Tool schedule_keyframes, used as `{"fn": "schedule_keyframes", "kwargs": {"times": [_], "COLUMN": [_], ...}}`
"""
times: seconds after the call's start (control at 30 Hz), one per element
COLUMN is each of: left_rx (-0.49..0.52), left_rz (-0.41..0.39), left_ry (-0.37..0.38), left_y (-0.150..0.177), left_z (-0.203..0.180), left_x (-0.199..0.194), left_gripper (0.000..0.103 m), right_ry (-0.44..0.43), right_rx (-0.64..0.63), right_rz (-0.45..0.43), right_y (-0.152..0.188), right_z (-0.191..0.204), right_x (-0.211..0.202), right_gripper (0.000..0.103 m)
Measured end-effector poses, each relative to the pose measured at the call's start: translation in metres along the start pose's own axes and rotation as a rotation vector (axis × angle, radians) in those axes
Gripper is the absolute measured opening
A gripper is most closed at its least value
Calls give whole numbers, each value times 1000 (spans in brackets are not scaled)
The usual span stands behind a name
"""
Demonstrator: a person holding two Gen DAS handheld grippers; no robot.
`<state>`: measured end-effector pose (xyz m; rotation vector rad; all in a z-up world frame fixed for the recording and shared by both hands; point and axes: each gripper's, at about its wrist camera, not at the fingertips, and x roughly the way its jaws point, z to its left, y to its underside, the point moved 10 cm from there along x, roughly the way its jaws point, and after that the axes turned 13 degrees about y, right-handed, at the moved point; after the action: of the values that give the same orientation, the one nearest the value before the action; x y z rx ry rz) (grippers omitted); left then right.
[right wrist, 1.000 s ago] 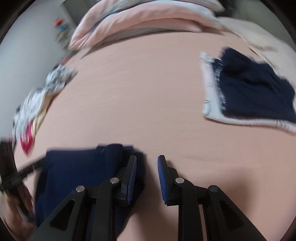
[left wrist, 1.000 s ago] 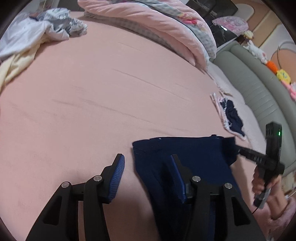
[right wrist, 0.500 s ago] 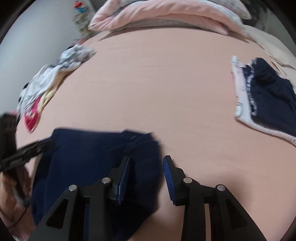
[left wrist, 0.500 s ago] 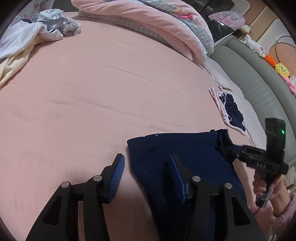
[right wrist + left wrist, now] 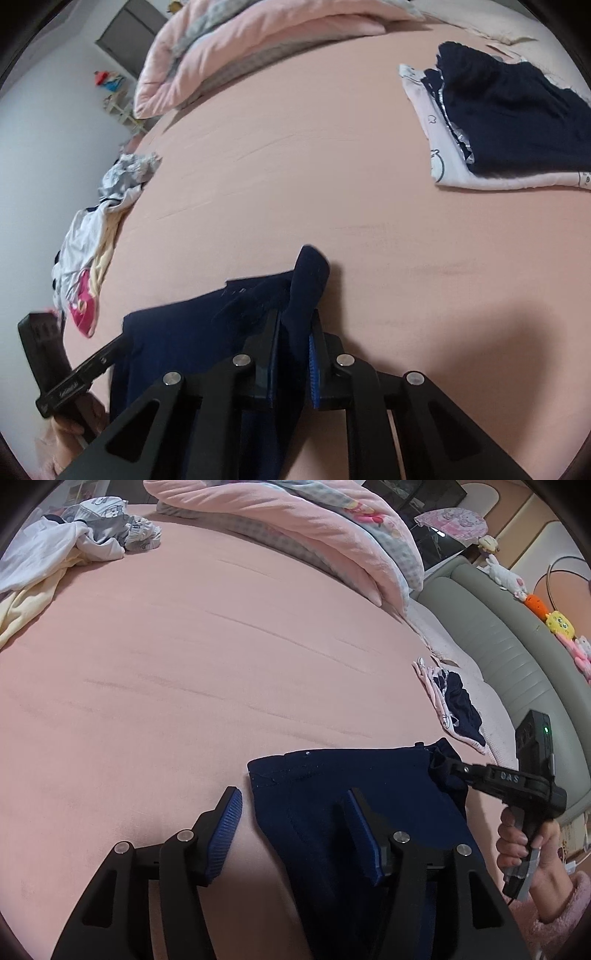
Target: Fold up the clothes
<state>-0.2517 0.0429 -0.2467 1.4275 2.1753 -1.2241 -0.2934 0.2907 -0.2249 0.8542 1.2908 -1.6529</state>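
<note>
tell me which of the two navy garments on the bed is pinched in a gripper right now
The near navy garment, clamped at its corner by the right gripper. The other navy piece lies folded on a pale garment, untouched.

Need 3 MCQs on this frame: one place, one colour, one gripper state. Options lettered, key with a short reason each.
1. Where does the folded stack lie in the right wrist view?
A. upper right
B. lower left
C. centre

2. What colour is the garment being folded?
A. yellow
B. navy
C. white

3. What is the right gripper doing?
A. wide open
B. shut on nothing
C. shut on the garment's corner

Key: A, the stack sits on the pink sheet at upper right; B, the cloth is dark blue; C, fabric stands pinched between the pads, while the left gripper is open.
</note>
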Motion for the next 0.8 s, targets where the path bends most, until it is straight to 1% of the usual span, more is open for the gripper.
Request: {"fn": "schedule_keyframes", "kwargs": {"times": [0.07,0.17,0.23,0.27,0.3,0.37,0.43,0.63,0.67,0.7,0.8], "left_rx": [5,13,14,13,14,20,45,66,69,72,82], "left_rz": [0,3,5,5,6,19,40,35,34,33,31], "left_ry": [-4,-9,-5,-3,-1,-8,-34,-50,-53,-55,-63], "left_y": [0,0,0,0,1,2,2,2,3,3,3], "left_z": [0,0,1,2,3,4,3,0,-1,-1,-3], "left_x": [0,0,0,-1,-1,1,4,5,5,5,5], "left_gripper": [55,55,55,55,55,55,55,55,55,55,55], "right_ry": [16,-22,7,23,50,56,59,68,69,71,75], "right_rx": [9,105,95,88,69,65,81,130,138,146,171], "right_rz": [2,8,-5,-11,-15,-28,-48,-108,-118,-127,-157], "right_y": [-5,-15,-17,-18,-16,-12,-10,-4,-3,-2,1], "right_z": [0,-10,-13,-14,-17,-24,-33,-59,-63,-67,-81], "right_x": [7,10,10,11,10,4,-6,-35,-40,-44,-59], "right_gripper": [13,13,11,6,5,4,4,2,2,7,17]}}
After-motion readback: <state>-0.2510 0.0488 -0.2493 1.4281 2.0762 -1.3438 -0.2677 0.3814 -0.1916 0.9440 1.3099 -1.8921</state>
